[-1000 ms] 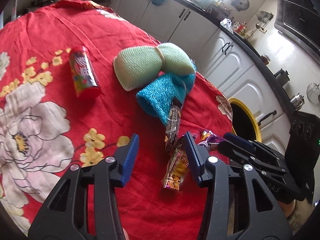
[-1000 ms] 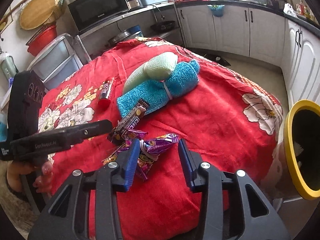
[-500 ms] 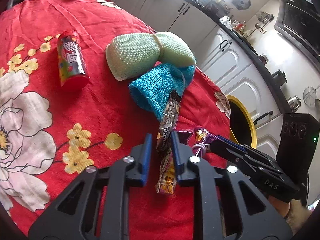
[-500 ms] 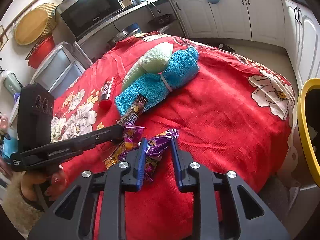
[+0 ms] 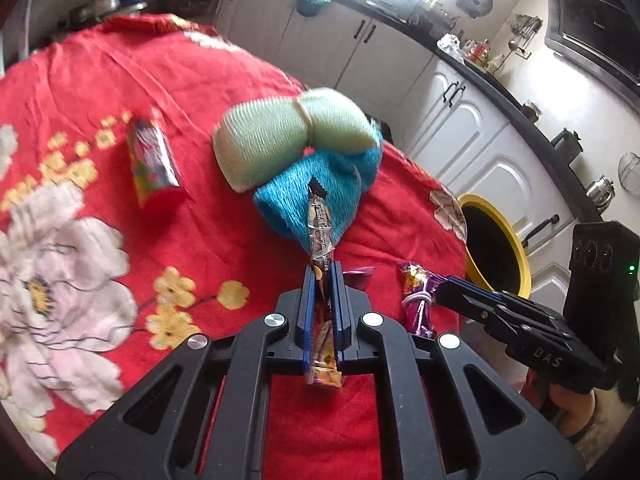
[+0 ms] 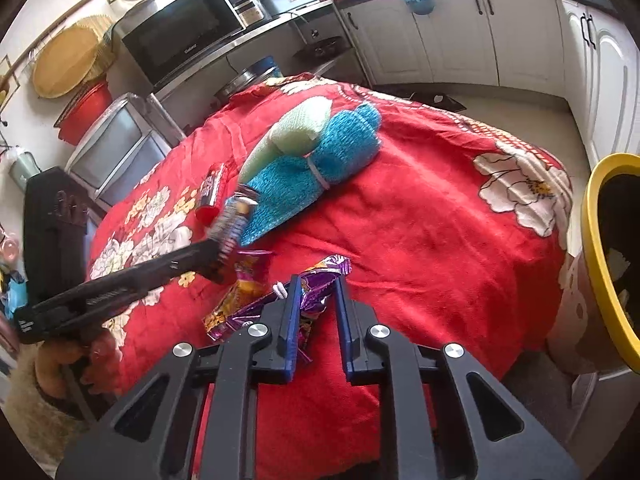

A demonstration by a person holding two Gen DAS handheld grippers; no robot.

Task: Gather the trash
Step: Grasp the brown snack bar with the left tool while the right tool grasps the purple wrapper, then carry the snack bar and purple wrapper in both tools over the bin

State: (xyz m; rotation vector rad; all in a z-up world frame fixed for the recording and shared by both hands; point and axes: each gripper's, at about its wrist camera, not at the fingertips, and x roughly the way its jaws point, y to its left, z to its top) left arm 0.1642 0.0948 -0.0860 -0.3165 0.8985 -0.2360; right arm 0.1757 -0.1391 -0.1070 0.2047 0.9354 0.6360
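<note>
My left gripper (image 5: 323,270) is shut on a dark chocolate-bar wrapper (image 5: 320,220) and holds it lifted above the red flowered tablecloth (image 5: 208,80); it also shows in the right wrist view (image 6: 234,220). My right gripper (image 6: 317,284) is shut on a purple snack wrapper (image 6: 316,280), which also shows in the left wrist view (image 5: 416,300). An orange snack wrapper (image 6: 244,292) lies on the cloth between the grippers. A yellow-rimmed bin (image 6: 600,256) stands beyond the table's right edge.
A red can (image 5: 154,164) lies on its side at the left. A green and blue rolled towel bundle (image 5: 304,160) lies mid-table. White kitchen cabinets (image 6: 460,28) and a microwave (image 6: 180,28) stand behind.
Both grippers went from open to shut. The left closed on the chocolate-bar wrapper and lifted it; the right closed on the purple wrapper.
</note>
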